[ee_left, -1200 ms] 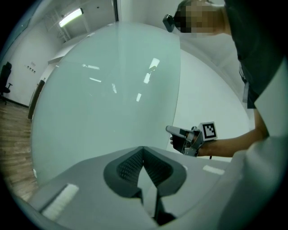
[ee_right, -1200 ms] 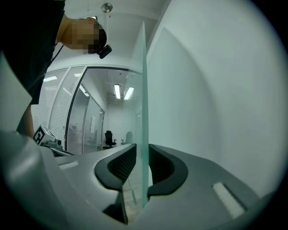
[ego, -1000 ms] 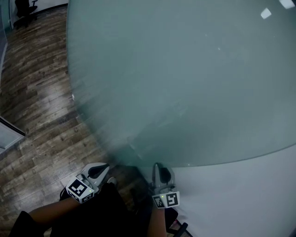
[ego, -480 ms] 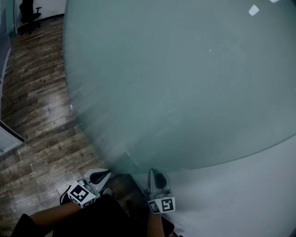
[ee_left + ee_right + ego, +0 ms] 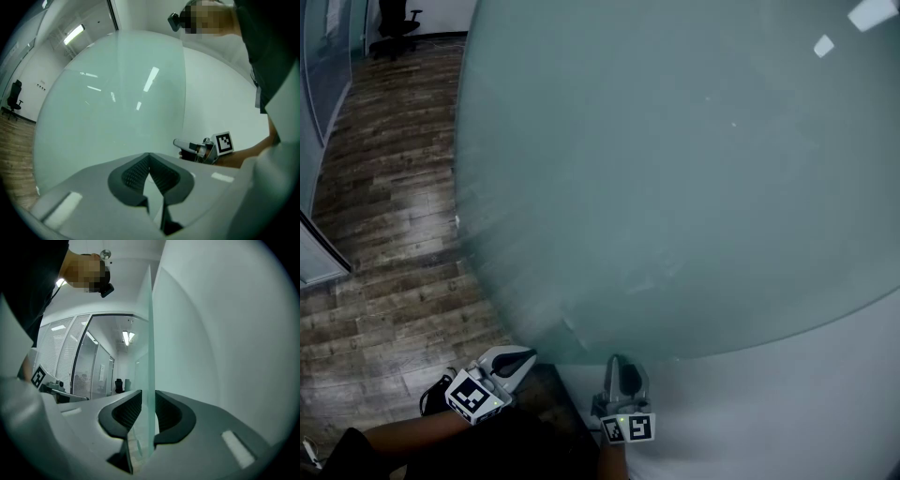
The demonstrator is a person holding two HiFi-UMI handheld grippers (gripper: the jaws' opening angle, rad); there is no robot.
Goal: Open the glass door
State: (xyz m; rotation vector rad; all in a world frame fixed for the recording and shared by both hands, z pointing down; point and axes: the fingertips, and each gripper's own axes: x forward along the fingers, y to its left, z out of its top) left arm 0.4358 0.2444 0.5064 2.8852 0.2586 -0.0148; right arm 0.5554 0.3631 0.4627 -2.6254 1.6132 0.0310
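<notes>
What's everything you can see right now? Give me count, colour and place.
glass door: one, frosted pale green, filling the head view's middle
floor: one, brown wood planks, left of the door
office chair: one, black, far up the floor
wall: one, white, right of the door
ceiling light: one, white, down the corridor
left claw: one, grey, shut and empty, by the door's lower face
right claw: one, grey, closed on the door's edge
</notes>
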